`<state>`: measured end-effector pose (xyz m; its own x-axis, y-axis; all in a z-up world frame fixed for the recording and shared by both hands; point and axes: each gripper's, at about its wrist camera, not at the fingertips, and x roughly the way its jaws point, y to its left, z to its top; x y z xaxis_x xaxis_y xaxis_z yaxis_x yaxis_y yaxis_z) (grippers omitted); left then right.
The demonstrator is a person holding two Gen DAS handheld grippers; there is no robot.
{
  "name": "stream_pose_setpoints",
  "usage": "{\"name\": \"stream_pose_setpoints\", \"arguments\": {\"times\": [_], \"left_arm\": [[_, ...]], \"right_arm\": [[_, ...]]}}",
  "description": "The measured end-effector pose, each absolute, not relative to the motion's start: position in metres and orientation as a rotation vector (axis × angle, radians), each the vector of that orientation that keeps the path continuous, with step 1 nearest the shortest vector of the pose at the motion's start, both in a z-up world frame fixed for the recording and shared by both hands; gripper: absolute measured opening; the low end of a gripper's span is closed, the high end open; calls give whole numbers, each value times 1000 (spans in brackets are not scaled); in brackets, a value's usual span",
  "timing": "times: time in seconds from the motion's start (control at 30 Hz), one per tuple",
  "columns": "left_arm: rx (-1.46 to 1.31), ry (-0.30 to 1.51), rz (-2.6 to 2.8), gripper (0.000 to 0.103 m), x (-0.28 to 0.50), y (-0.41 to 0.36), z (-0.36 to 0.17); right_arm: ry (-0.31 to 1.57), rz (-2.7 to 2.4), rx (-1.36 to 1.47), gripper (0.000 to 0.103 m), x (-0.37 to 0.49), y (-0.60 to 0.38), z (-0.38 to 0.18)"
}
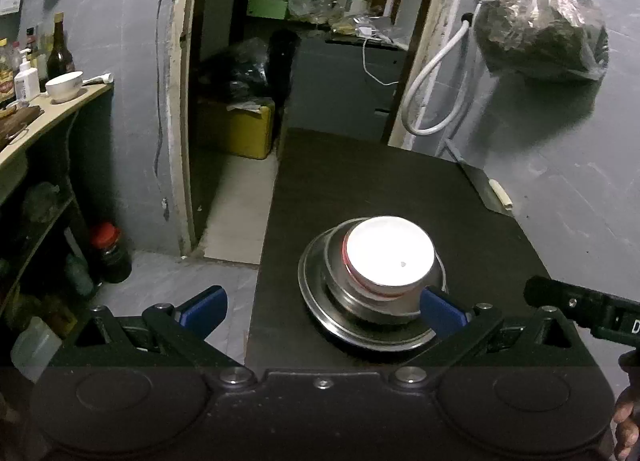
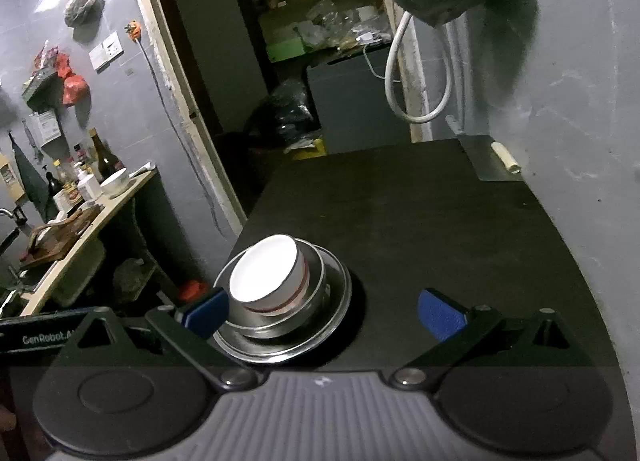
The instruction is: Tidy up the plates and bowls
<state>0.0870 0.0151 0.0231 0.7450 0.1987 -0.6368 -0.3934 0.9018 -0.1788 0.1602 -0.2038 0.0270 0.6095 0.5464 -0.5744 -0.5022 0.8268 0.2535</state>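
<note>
Only two pieces of lettering can be read. In the right wrist view, white letters reading "GenRobot.A" run along a black bar low at the left edge, just left of the right gripper; the word is cut off behind the gripper's own linkage. In the left wrist view, a single white "D" sits on the black body of the other device at the far right edge, just right of the left gripper, with the remainder running out of frame. The bottles and paper notices far off to the left carry labels, but they are too small and blurred to read.
</note>
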Motion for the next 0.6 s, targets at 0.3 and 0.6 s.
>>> {"name": "stream_pose_setpoints", "arguments": {"times": [0.3, 0.6], "left_arm": [[-299, 622, 276, 102, 47, 21, 30], [-278, 615, 228, 102, 1, 28, 31]], "right_arm": [[662, 539, 77, 103, 112, -202, 32], [642, 492, 88, 103, 61, -201, 36]]}}
